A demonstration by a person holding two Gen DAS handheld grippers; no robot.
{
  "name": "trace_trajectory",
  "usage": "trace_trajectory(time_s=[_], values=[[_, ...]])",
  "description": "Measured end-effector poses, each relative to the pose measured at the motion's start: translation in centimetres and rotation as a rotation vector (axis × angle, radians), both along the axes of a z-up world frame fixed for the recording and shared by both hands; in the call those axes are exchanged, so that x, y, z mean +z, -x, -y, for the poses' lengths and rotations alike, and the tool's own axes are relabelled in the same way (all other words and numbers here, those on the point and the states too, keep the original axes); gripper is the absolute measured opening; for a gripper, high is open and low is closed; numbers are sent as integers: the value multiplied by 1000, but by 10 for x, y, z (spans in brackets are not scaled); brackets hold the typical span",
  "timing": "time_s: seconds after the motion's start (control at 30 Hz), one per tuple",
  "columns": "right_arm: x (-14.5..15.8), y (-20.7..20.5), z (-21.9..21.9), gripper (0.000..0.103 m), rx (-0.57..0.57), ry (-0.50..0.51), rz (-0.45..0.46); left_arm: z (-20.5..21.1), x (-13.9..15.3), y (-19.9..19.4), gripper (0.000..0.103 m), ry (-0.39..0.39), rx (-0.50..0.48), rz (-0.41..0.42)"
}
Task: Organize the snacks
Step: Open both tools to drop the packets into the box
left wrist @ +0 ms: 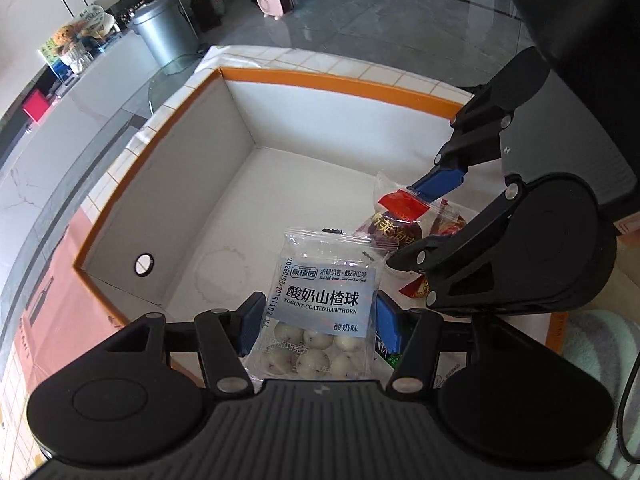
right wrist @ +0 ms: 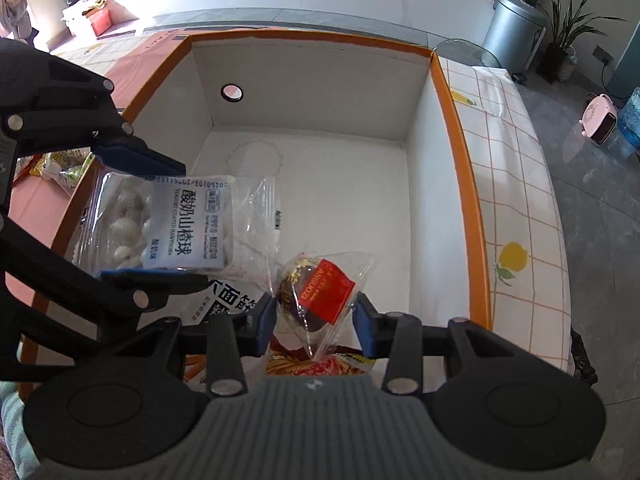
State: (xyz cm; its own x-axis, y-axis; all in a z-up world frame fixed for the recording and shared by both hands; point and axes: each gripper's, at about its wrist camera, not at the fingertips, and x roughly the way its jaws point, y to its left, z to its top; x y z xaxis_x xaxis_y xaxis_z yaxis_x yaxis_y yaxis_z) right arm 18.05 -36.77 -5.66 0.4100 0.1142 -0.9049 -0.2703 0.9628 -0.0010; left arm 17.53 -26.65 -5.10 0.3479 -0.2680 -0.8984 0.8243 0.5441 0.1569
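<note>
Both tongs hang over the big white box with the orange rim (right wrist: pixel 456 128), each with a snack packet between its blue pads, so I judge the step in hand to be the drop-off: carrying snacks into the box and laying them down. That box takes up most of what I see; its floor is bare toward twelve o'clock in both wrist views, with a round finger hole (right wrist: pixel 231 92) in one wall. My left gripper (left wrist: pixel 318 322) has its jaws part-open and closed onto the yogurt-coated hawthorn packet (left wrist: pixel 326 300), a clear bag with a pale blue label and white balls inside; it sits at six o'clock in the left view and at nine o'clock in the right. My right gripper (right wrist: pixel 316 316) is likewise part-open and pinched around the red-labelled pastry packet (right wrist: pixel 320 292), a dark round cake in clear wrap, at six o'clock in its own view and four o'clock in the left. Whether either packet touches the floor I cannot tell. Under the right tongs lie a printed packet (right wrist: pixel 222 304) with black lettering and a red-and-yellow wrapper (right wrist: pixel 320 364). Next, I think, each packet needs lowering onto bare floor toward twelve o'clock, apart from its neighbours, then the jaws spread wide to let go.
</note>
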Motion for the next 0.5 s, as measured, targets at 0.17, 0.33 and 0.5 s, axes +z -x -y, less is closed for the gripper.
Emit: trace_trajectory(time_s=[0.17, 0.33, 0.5], values=[[-8, -5, -2, 40, 19, 21, -31, 4, -12, -4, 66, -30, -12, -14], [-12, -10, 0, 41, 6, 12, -50, 5, -15, -3, 70, -49, -19, -12], [-13, -12, -1, 44, 0, 23, -58, 4, -15, 2, 75, -60, -39, -13]])
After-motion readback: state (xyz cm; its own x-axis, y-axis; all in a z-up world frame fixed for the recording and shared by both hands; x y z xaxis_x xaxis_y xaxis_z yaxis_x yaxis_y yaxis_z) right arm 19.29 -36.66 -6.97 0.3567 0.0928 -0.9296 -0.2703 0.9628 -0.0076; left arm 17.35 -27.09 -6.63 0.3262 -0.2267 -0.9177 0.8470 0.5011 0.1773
